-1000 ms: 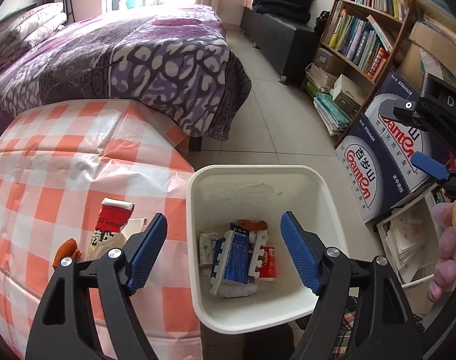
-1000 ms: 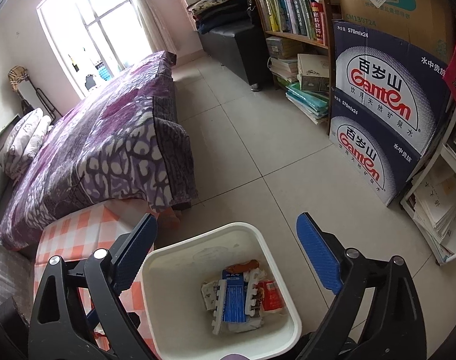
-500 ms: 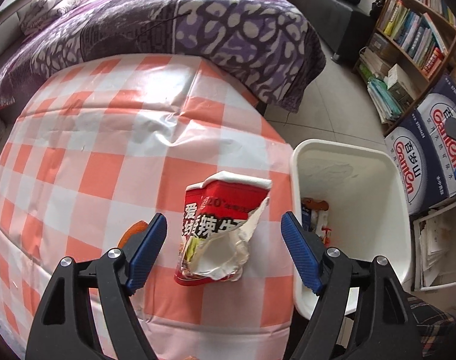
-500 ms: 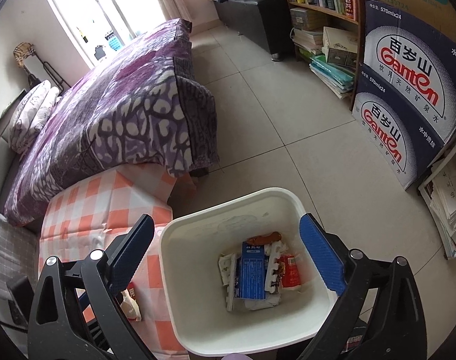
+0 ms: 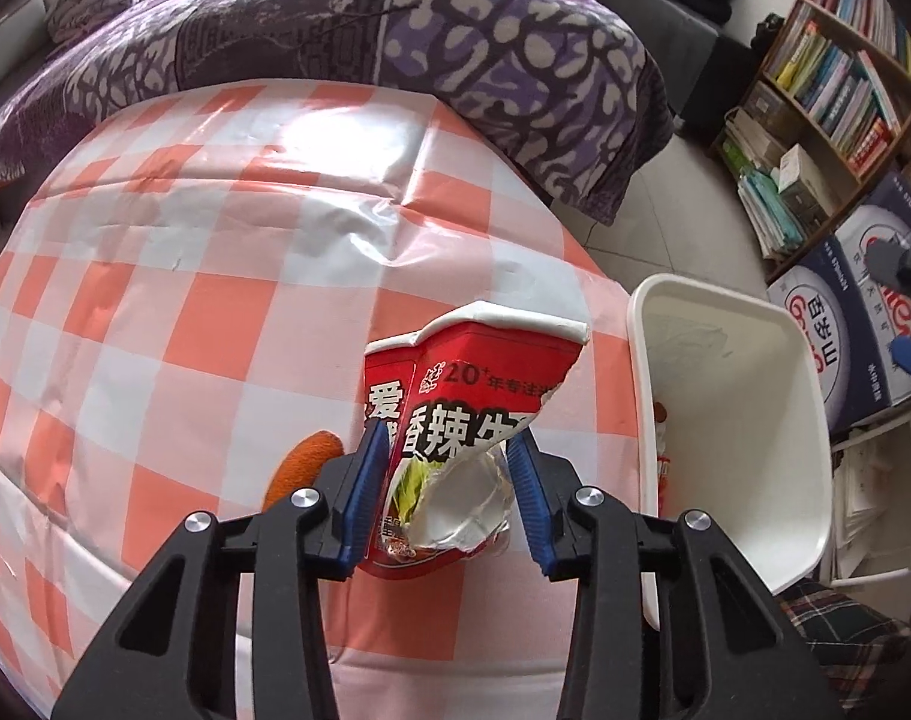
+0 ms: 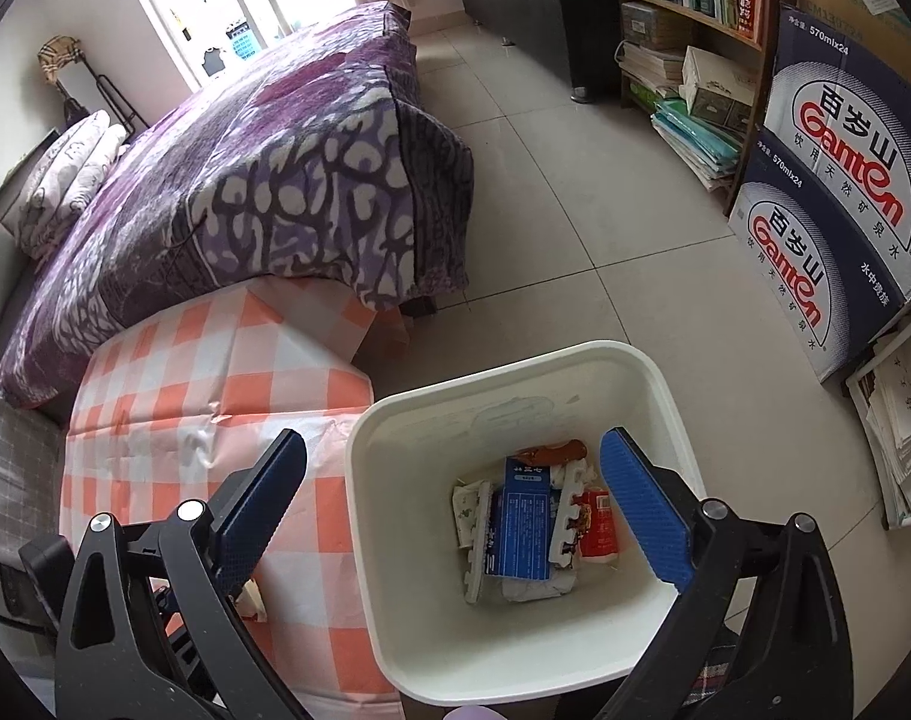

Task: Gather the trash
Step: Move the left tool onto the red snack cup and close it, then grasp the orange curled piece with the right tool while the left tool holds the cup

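Trash is being gathered from a table [image 5: 215, 324] covered with an orange-and-white checked cloth, and a white bin [image 5: 731, 456] stands just beside its right edge. A second ago the left gripper [image 5: 449, 480] was held wide open above the bin; it is now brought over the table, and its jaws have just been closing around a crushed red noodle cup [image 5: 455, 414]. The cup is seen between the blue pads [image 5: 371, 468], which look pressed against its sides, so it appears to be gripped near its torn lower end. An orange scrap [image 5: 305, 462] is left on the cloth just to the left of the cup. The right gripper [image 6: 455, 504] is held wide open above the bin, with nothing between its jaws. Boxes and wrappers [image 6: 533, 522] are already lying at the bottom of the bin. With the cup caught, the next step is judged to be a lift and a short carry rightward over the bin's rim, after which the orange scrap remains to be collected.
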{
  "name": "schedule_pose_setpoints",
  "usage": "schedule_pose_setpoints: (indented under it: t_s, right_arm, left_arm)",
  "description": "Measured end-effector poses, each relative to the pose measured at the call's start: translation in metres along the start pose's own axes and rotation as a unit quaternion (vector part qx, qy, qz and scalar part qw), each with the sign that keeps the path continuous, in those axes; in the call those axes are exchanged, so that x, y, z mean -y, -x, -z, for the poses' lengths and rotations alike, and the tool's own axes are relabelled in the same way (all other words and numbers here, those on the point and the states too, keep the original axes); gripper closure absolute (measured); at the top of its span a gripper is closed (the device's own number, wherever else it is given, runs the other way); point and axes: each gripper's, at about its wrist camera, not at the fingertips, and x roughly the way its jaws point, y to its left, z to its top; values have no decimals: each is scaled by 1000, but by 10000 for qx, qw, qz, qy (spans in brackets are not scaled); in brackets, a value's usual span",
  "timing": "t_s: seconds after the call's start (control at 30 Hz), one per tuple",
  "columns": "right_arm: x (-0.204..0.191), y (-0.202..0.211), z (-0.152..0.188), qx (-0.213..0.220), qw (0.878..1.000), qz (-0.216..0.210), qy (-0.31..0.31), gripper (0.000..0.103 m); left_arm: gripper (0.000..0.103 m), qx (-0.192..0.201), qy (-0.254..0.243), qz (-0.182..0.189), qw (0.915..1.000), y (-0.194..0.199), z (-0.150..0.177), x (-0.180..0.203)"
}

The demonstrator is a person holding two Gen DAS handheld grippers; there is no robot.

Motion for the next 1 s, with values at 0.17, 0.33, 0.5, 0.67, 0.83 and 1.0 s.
schedule_pose_setpoints:
  t_s: [0.17, 0.33, 0.5, 0.67, 0.83, 1.0]
  right_arm:
    - [-35, -7, 11, -102, 9994, -81, 306, 9]
    - [-83, -18, 32, -261, 9963, -197, 796, 9]
    - [-135, -35, 66, -615, 9884, -383, 1333, 9]
    - [-171, -53, 96, -970, 9832, -443, 1483, 9]
    - [-194, -65, 123, -1171, 9795, -353, 1599, 13]
    - [-212, -76, 144, -1299, 9716, -177, 1971, 29]
  left_arm:
    - [62, 403, 526, 69, 9978, 35, -8, -39]
    - [62, 831, 971, -264, 9915, 69, -12, -83]
    - [62, 926, 1447, -575, 9835, 83, -6, -131]
    - [62, 866, 1830, -706, 9767, 87, 8, -174]
    - [62, 886, 2049, -742, 9719, 93, 18, -201]
    - [62, 874, 2144, -763, 9698, 95, 25, -213]
